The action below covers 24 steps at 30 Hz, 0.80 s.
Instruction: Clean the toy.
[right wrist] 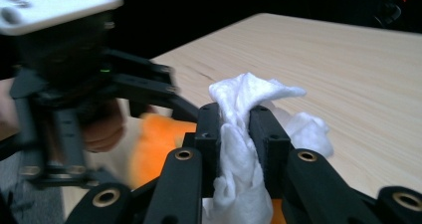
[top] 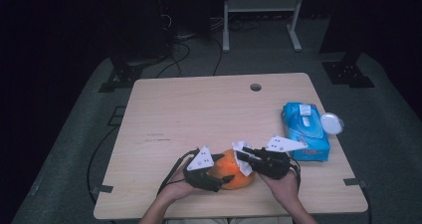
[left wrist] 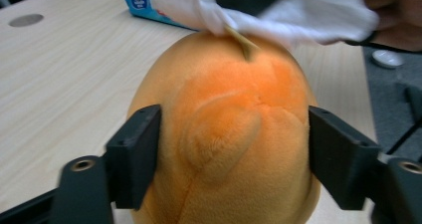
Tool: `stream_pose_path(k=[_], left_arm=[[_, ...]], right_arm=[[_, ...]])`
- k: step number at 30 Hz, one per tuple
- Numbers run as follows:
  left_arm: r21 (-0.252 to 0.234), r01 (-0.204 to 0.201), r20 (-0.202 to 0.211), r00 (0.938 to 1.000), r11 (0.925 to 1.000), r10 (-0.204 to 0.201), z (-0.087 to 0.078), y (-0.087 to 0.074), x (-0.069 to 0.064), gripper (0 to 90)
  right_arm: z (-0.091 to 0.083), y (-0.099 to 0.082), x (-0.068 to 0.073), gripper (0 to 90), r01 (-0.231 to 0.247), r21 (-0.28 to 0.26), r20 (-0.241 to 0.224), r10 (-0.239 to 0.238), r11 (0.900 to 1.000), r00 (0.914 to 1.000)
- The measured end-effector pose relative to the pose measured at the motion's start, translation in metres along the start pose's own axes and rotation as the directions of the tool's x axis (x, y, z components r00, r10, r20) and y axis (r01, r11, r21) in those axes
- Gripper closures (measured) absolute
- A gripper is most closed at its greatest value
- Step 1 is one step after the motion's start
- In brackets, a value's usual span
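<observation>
The right gripper [right wrist: 234, 134], clenched on a white wipe [right wrist: 239, 149], sits right on top of the orange plush [left wrist: 224, 134], near its stem; the left gripper [left wrist: 234, 154] clamps the plush's sides.

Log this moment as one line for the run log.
left gripper: clamps orange plush fruit | right gripper: shut on white tissue, over fruit's stem end | blue tissue pack: right on table

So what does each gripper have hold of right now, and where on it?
The left gripper clamps the orange plush fruit across its sides. The right gripper pinches a bunched white tissue around its middle.
</observation>
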<state>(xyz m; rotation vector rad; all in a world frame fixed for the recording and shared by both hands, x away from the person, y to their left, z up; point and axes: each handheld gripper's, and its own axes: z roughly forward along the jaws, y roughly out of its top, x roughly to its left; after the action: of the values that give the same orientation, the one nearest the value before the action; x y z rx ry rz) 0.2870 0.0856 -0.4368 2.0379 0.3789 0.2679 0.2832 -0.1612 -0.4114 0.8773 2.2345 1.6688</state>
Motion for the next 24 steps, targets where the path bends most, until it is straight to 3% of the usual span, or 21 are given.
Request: stream_pose_path(k=[1, 3, 5, 6, 7, 10, 16, 19, 21, 23, 24], left_arm=[[-0.001, 0.006, 0.004, 1.0000, 1.0000, -0.006, -0.001, 0.000, 0.000, 30.5], [-0.022, 0.018, 0.033, 0.9993, 0.9996, -0.018, -0.004, -0.001, 0.003, 30.7], [-0.050, 0.057, 0.090, 0.9946, 0.9972, -0.052, -0.008, -0.004, 0.008, 28.1], [-0.064, 0.084, 0.127, 0.9890, 0.9944, -0.075, -0.009, -0.006, 0.011, 25.7], [-0.067, 0.089, 0.136, 0.9875, 0.9938, -0.079, -0.010, -0.007, 0.012, 22.6], [-0.064, 0.049, 0.081, 0.9957, 0.9967, -0.044, -0.003, -0.010, 0.008, 21.3], [-0.103, 0.045, -0.018, 0.9987, 0.9937, -0.047, -0.001, -0.001, 0.000, 35.8], [-0.109, 0.057, -0.017, 0.9981, 0.9924, -0.059, -0.005, 0.004, -0.002, 41.7], [-0.125, 0.089, 0.020, 0.9960, 0.9881, -0.088, -0.006, 0.003, -0.001, 41.1], [-0.155, 0.109, 0.041, 0.9937, 0.9818, -0.104, -0.007, 0.001, 0.003, 34.8], [-0.157, 0.118, 0.033, 0.9929, 0.9805, -0.114, -0.008, 0.001, 0.005, 28.7]], right_arm=[[0.002, 0.000, 0.001, 75.2, 0.016, 0.008, 0.008, -0.016, 0.9998, 0.9998], [0.002, -0.003, -0.006, 75.0, -0.012, 0.017, 0.012, 0.011, 0.9998, 0.9999], [0.000, -0.009, -0.018, 74.6, -0.038, 0.023, 0.037, 0.037, 0.9990, 0.9986], [-0.001, -0.011, -0.021, 74.6, -0.048, 0.023, 0.043, 0.047, 0.9986, 0.9980], [-0.003, -0.012, -0.024, 74.7, -0.055, 0.026, 0.054, 0.053, 0.9982, 0.9971], [-0.004, -0.009, -0.022, 74.7, -0.056, 0.018, 0.057, 0.055, 0.9983, 0.9969], [-0.008, 0.005, 0.009, 74.8, 0.056, -0.034, 0.013, -0.056, 0.9978, 0.9984], [-0.004, 0.003, 0.013, 75.0, 0.084, -0.009, 0.018, -0.084, 0.9965, 0.9963], [-0.005, 0.001, 0.004, 74.9, 0.041, -0.014, 0.012, -0.041, 0.9991, 0.9991], [-0.006, -0.003, -0.004, 74.9, 0.041, 0.000, 0.035, -0.041, 0.9992, 0.9985], [-0.007, -0.006, -0.007, 74.9, 0.037, 0.004, 0.047, -0.037, 0.9993, 0.9982]])
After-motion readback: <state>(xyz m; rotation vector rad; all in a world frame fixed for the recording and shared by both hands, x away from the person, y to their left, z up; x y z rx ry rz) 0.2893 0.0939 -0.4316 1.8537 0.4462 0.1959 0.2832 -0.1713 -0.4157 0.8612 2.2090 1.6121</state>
